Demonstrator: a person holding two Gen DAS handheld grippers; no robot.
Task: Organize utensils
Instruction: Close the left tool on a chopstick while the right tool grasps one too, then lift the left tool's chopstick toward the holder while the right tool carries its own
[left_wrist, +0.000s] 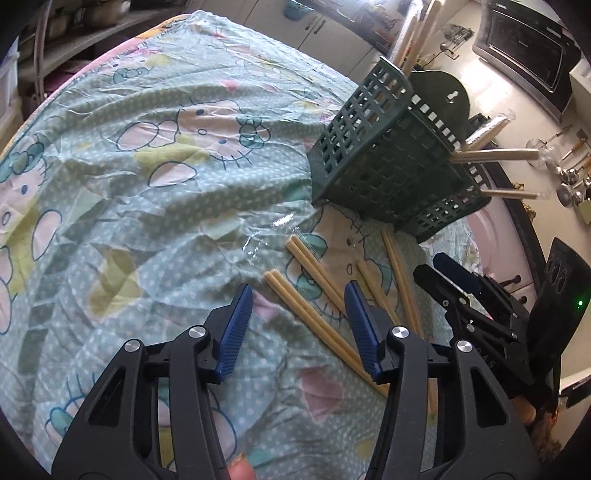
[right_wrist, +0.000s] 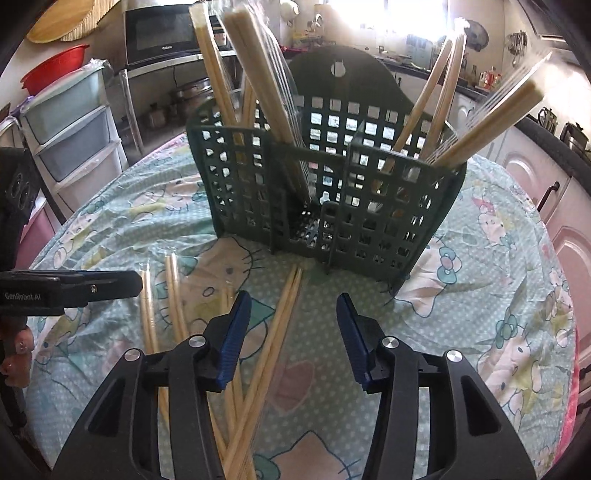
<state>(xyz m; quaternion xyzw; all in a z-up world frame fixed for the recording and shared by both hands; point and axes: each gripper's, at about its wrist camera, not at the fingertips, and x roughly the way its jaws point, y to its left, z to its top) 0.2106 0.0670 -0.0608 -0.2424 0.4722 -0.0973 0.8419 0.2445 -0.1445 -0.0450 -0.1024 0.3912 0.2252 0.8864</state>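
Note:
A dark green perforated utensil basket (right_wrist: 325, 192) stands on the round table; it also shows in the left wrist view (left_wrist: 388, 162). Several wrapped chopstick pairs (right_wrist: 258, 85) stand in its compartments. Loose chopstick pairs (left_wrist: 314, 317) lie on the Hello Kitty cloth in front of it, also in the right wrist view (right_wrist: 273, 343). My left gripper (left_wrist: 299, 321) is open and empty, just above the loose pairs. My right gripper (right_wrist: 293, 332) is open and empty, over one loose pair, facing the basket. The right gripper shows in the left view (left_wrist: 461, 288).
The tablecloth (left_wrist: 147, 184) is wrinkled, with a clear wrapper lying on it (left_wrist: 269, 236). A microwave (right_wrist: 166, 33), plastic drawers (right_wrist: 74, 136) and cabinets stand beyond the table. The table edge curves at the right (right_wrist: 569, 332).

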